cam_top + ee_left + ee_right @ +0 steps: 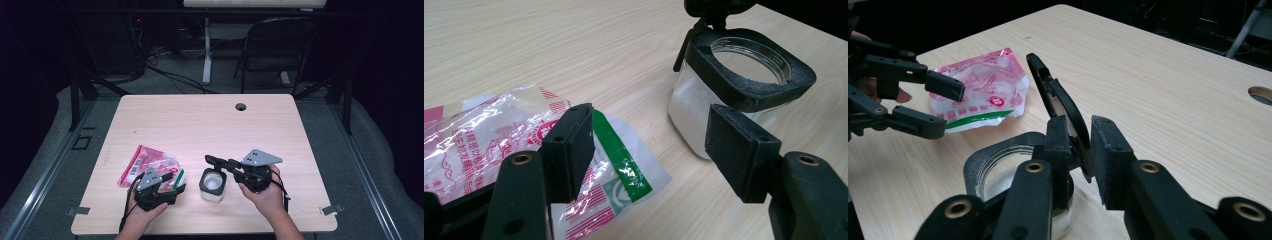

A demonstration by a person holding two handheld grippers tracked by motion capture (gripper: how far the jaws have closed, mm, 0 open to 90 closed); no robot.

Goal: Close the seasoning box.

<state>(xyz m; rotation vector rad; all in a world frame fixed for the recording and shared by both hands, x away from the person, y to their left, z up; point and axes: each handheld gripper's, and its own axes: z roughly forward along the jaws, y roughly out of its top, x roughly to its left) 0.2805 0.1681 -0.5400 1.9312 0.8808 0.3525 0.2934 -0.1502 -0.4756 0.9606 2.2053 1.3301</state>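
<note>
Right gripper view: lid [1058,102] btwn claw pads, jar [998,170] partly hidden.

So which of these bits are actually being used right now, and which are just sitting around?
In use:
- clear jar, open
- its black hinged lid, between the right gripper jaws
- plastic packet, under the open left gripper

Just there:
- table
- folding chair behind it

Dark room, folding chair [280,47], grey carpet [170,82]
</note>
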